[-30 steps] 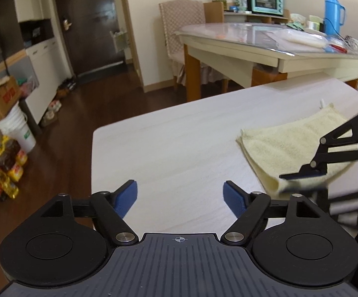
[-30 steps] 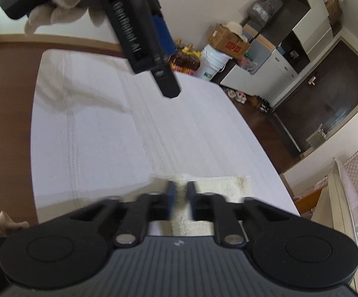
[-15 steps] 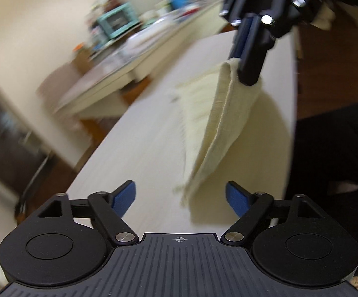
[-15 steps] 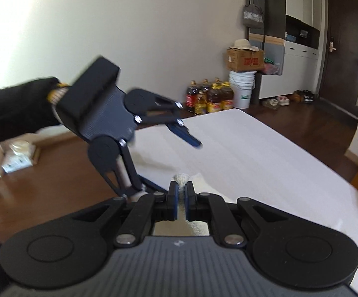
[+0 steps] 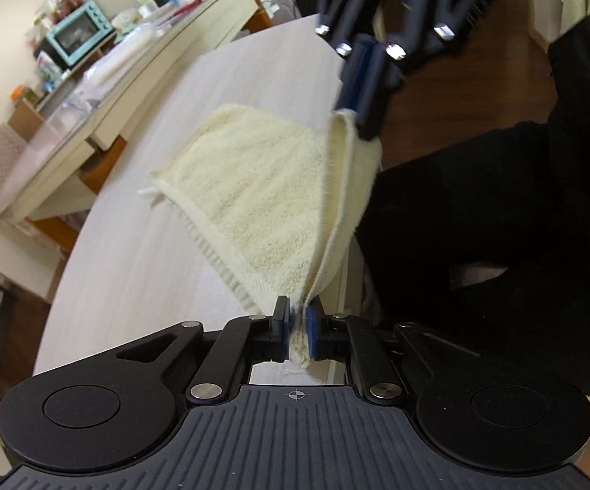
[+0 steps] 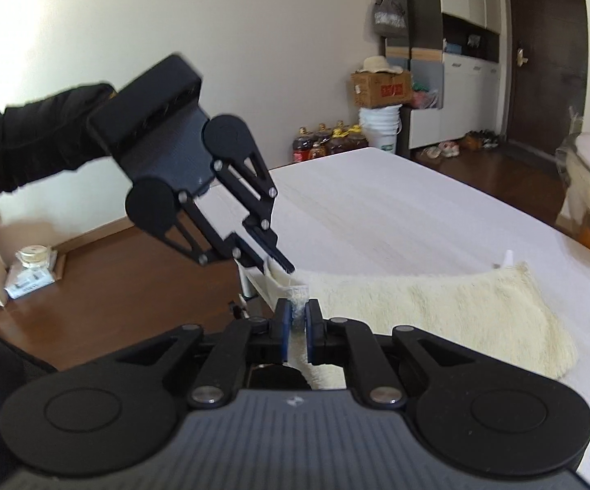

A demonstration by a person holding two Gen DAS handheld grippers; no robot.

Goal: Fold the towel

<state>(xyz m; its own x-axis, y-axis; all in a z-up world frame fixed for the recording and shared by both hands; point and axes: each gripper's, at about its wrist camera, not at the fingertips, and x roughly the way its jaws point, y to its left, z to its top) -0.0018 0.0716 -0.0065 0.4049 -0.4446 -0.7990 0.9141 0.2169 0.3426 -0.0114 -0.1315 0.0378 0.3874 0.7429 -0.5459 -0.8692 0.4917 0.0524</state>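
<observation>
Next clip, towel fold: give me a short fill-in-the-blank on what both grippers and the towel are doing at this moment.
1. The left gripper is shut on a corner of the ____.
2. The towel is pale ____ in colour.
3. The right gripper, its jaws opening, has towel cloth ____ its pads.
4. The far part of the towel rests on the white ____.

Missing words: towel; yellow; between; table
</observation>
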